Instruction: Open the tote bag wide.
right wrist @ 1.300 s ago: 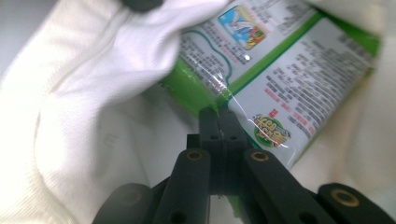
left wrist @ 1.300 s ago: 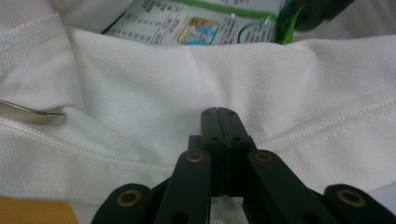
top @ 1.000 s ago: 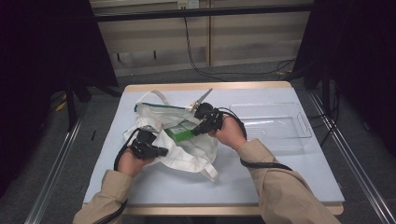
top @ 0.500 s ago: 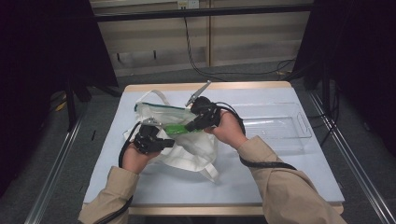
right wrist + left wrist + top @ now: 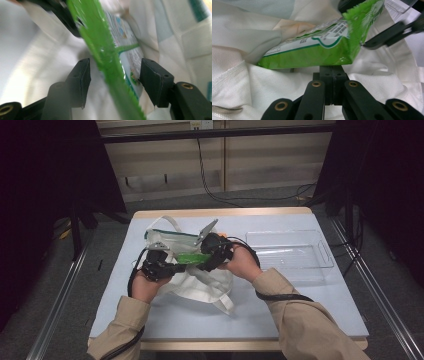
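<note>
Lying on the pale blue worktop (image 5: 300,310) is a white cloth bag (image 5: 200,282), with a clear plastic tray (image 5: 292,252) just to its right. A green snack packet (image 5: 317,47) sits half inside the bag's mouth. The left tongs (image 5: 332,72) are pressed together on the bag's fabric below the packet, while the right tongs (image 5: 113,82) have just been opening and now stand spread, the packet's serrated edge between them without being pressed.
</note>
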The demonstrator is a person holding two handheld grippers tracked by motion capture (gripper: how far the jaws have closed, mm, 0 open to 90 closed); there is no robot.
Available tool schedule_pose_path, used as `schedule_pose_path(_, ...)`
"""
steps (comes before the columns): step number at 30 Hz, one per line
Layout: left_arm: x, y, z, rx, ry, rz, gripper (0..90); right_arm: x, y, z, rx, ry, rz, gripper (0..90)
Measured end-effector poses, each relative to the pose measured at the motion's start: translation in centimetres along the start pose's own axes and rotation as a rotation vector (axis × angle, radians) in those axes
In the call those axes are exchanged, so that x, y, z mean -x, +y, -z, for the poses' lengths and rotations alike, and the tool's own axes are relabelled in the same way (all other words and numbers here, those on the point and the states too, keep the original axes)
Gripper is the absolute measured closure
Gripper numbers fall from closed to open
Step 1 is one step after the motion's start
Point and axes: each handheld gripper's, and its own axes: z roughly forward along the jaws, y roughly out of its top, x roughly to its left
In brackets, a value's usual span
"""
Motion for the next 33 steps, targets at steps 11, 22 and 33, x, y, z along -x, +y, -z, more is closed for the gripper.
schedule_pose_path(11, 0.0, -0.3, 0.1, -0.012, 0.040, -0.046, 56.3, 0.8, 0.9, 1.3, -0.019, -0.051, -0.003, 72.5)
schedule_pose_path(22, 0.8, -0.5, -0.1, -0.021, 0.087, -0.187, 13.8, 2.1, 1.9, 4.7, -0.050, 0.034, -0.136, 77.8)
schedule_pose_path(33, 0.7, -0.7, -0.2, -0.009, 0.033, -0.143, 6.8, 2.4, 2.5, 7.3, -0.097, 0.083, -0.148, 77.8)
